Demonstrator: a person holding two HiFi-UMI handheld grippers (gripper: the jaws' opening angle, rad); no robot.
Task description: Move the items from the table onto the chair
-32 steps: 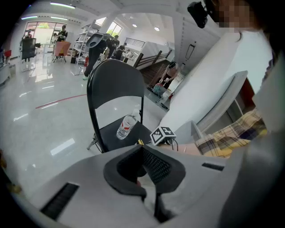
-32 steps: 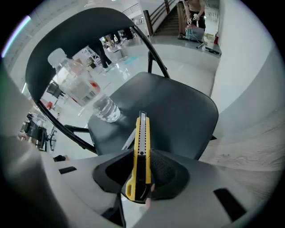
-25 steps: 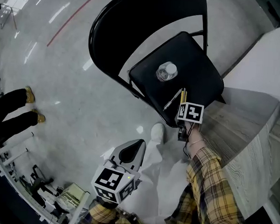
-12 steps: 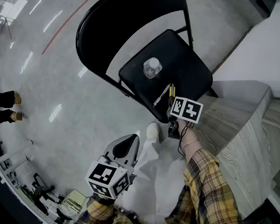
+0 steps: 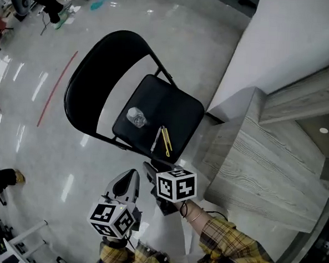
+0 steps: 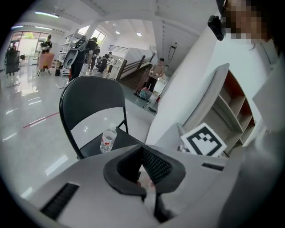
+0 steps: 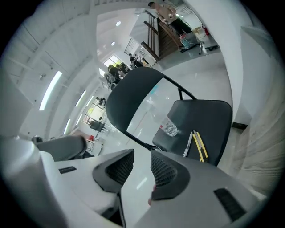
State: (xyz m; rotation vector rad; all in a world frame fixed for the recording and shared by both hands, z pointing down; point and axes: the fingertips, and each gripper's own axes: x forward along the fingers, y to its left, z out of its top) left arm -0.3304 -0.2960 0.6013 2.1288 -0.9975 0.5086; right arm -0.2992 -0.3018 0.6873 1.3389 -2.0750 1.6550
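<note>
The clear water bottle (image 5: 136,117) stands upright on the seat of the black folding chair (image 5: 180,108), toward the seat's 9 o'clock side in the head view. At the bottle's 4 o'clock, apart from it, a slim grey tool (image 5: 156,139) and a slim yellow tool (image 5: 166,142) lie side by side near the seat's front edge. I cannot tell what kind of tools they are.

The right claw (image 5: 150,172) hangs at 6 o'clock from the tools, just off the seat's front edge and touching nothing. Its jaws are spread, with only the floor (image 5: 48,126) and the chair frame showing through the gap.

At the right claw's 7 o'clock is the left claw (image 5: 130,179), over the glossy floor. Its jaws are pressed together with nothing between them.

A plaid sleeve (image 5: 229,249) runs off toward 5 o'clock behind the right claw. The wood-grain counter (image 5: 262,162) sits at the chair's 3 to 4 o'clock — close beside the seat.
</note>
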